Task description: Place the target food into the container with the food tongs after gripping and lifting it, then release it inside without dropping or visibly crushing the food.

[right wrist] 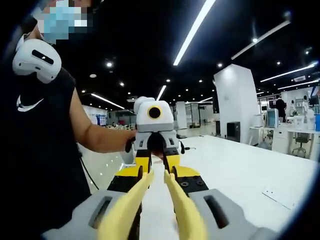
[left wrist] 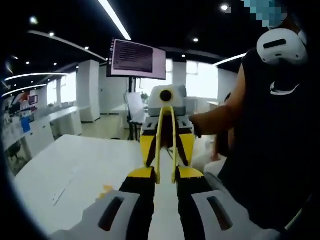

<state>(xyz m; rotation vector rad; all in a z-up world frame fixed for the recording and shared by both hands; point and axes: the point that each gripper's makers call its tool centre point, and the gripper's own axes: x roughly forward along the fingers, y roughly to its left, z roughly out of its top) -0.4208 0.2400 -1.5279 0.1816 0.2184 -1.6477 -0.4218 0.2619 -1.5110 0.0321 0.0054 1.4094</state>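
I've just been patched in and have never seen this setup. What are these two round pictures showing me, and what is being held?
There is no robot arm here: a person in a black top carries a handheld gripper in each hand. Each round picture comes from a camera riding on one gripper, looking along its jaws. The two grippers face each other. The right gripper holds yellow food tongs, whose arms point at the left gripper. The tong tips reach between the left gripper's jaws; whether it grips them I cannot tell. Below is a white table with a small orange scrap on it.
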